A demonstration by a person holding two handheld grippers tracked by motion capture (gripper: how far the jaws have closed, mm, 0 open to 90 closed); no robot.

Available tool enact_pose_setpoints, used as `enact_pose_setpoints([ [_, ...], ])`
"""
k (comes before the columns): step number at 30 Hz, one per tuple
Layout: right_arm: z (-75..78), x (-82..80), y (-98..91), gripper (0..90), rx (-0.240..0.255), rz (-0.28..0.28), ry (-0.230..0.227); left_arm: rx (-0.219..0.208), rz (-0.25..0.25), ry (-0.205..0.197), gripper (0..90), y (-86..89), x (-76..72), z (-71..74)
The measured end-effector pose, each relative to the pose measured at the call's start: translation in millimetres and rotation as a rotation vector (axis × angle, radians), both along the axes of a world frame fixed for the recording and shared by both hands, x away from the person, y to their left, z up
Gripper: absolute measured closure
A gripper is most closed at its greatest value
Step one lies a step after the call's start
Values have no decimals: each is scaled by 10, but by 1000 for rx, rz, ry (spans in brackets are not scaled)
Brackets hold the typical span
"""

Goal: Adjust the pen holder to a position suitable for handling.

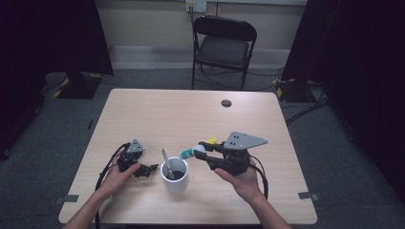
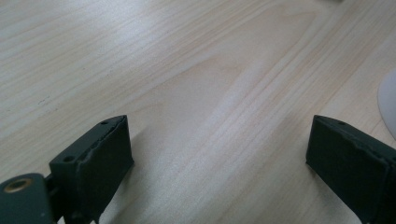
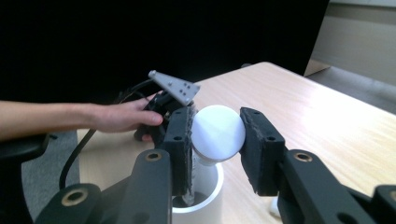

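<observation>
We take the white mug point(image 1: 175, 181) as our landmark: it stands on the light wooden table point(image 1: 191, 114) near the person's edge, with dark liquid inside and a pale spoon-like utensil point(image 1: 165, 162) leaning out of it toward the left gripper's side. The right gripper point(image 1: 204, 149) hangs just above and to the right of the mug, held in the person's right hand point(image 1: 243, 181), and its fingers point(image 3: 180, 140) are clamped on a small bottle with a round white end point(image 3: 218, 133). In the right gripper view that white end sits squarely between the two pads, touching both, directly over the mug's open mouth. In the high view the bottle point(image 1: 193, 152) lies roughly level, a teal part pointing toward the mug's rim, and something yellow point(image 1: 212, 140) shows at the gripper's far side; we cannot tell what that is. The left gripper point(image 1: 152, 168) rests low on the table just left of the mug, held in the left hand point(image 1: 117, 174). In the left gripper view its fingers point(image 2: 100, 158) stand wide apart with only bare wood between them, and the mug's white wall point(image 2: 387, 102) shows at the right edge, close beside one finger but apart from it. A black folding chair point(image 1: 224, 45) stands on the floor well beyond the mug, past the table's far edge.
</observation>
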State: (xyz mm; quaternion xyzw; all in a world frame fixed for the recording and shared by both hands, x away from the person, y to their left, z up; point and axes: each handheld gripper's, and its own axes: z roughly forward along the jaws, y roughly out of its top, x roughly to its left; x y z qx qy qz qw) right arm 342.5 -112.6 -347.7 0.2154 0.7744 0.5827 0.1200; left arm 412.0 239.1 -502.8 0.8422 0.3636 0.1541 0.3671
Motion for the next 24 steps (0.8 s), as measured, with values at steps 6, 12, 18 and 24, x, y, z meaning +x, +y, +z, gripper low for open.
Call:
enact_pose_setpoints([
  [6,-103,27,121,658,-22,31,29,0,0,0,64,0,0,0],
  [12,-228,85,220,658,-29,40,68,0,1,0,64,0,0,0],
  [18,-290,169,347,657,-75,48,96,0,1,0,64,0,0,0],
  [24,-334,233,394,657,-88,44,115,0,1,0,64,0,0,0],
])
